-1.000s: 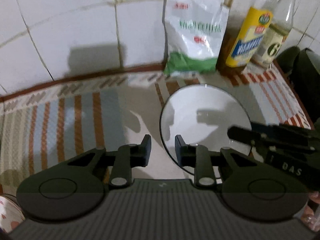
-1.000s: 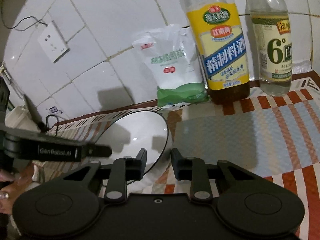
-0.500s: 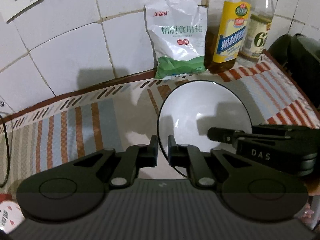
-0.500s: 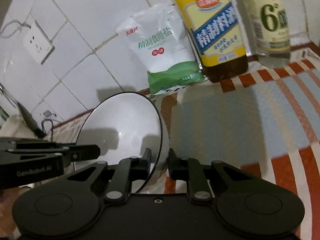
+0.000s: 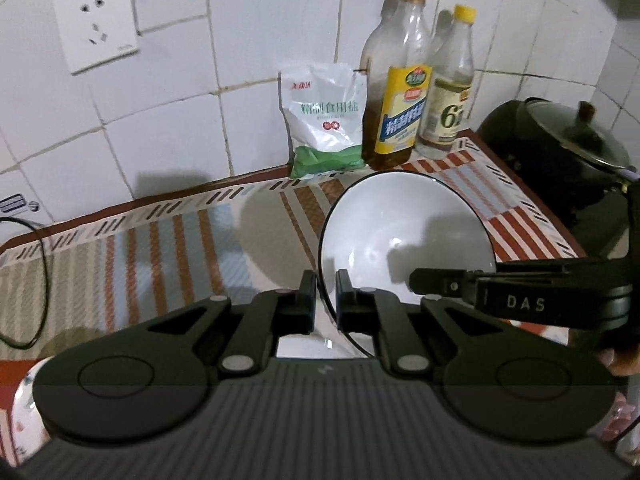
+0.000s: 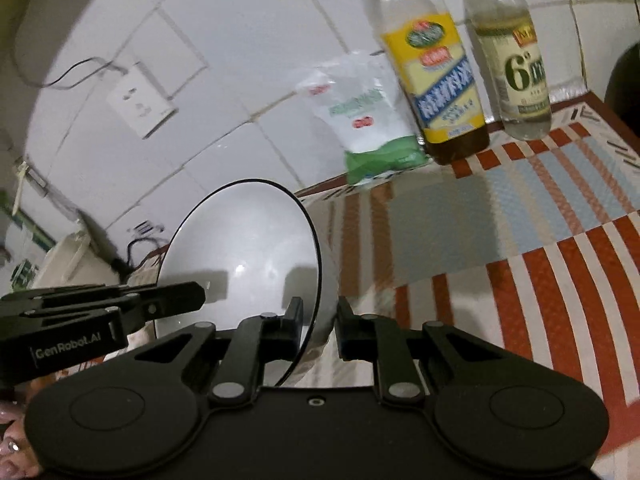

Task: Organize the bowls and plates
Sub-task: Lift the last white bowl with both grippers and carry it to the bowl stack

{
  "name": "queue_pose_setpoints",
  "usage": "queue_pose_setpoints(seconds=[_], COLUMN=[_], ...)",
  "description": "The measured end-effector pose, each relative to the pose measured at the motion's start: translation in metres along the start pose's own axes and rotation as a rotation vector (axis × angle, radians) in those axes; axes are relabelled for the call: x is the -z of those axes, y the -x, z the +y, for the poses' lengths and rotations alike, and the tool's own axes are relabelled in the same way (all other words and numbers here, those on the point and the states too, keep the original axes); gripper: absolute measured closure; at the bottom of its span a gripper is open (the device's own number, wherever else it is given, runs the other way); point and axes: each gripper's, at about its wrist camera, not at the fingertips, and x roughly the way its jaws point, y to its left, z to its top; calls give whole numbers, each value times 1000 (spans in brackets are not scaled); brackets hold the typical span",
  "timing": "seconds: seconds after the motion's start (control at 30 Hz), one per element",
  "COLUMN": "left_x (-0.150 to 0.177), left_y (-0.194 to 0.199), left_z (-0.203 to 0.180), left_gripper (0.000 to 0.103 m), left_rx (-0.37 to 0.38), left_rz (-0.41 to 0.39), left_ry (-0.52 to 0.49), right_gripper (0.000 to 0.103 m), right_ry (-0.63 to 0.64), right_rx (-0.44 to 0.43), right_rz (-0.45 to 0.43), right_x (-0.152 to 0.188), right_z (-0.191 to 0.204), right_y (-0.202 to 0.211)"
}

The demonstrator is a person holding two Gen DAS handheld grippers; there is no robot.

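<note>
A white bowl with a thin black rim (image 5: 404, 228) is held in the air above the striped mat, gripped on both sides. My left gripper (image 5: 325, 286) is shut on its left rim. My right gripper (image 6: 318, 314) is shut on the opposite rim, where the bowl (image 6: 240, 248) shows tilted toward the left. Each gripper also shows in the other's view: the right one (image 5: 416, 280) from the right, the left one (image 6: 200, 294) from the left.
A salt bag (image 5: 326, 120), an oil bottle (image 5: 400, 92) and a vinegar bottle (image 5: 450, 92) stand against the tiled wall. A dark pot with a lid (image 5: 560, 148) sits at the right. A wall socket (image 5: 96, 32) and a cable (image 5: 36, 264) are at the left. A patterned dish (image 5: 24, 408) shows at bottom left.
Both grippers closed on the bowl's rim and raised it off the mat. The bottles and bag now look lower and farther away.
</note>
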Motion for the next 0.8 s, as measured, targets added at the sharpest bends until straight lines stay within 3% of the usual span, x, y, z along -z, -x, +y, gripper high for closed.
queue_pose_setpoints(seconds=[0.33,0.8], left_x=[43,70], left_y=[60,48], left_z=[19,42], left_gripper=[95,95], left_rx=[-45,-75], left_rz=[-38,-2], left_ry=[-25,3], right_gripper=[82,82], right_ry=[103,123], right_rx=[-32,-10], right_rz=[14,117], right_x=[28,40], right_z=[58,70], right_y=[20,-13])
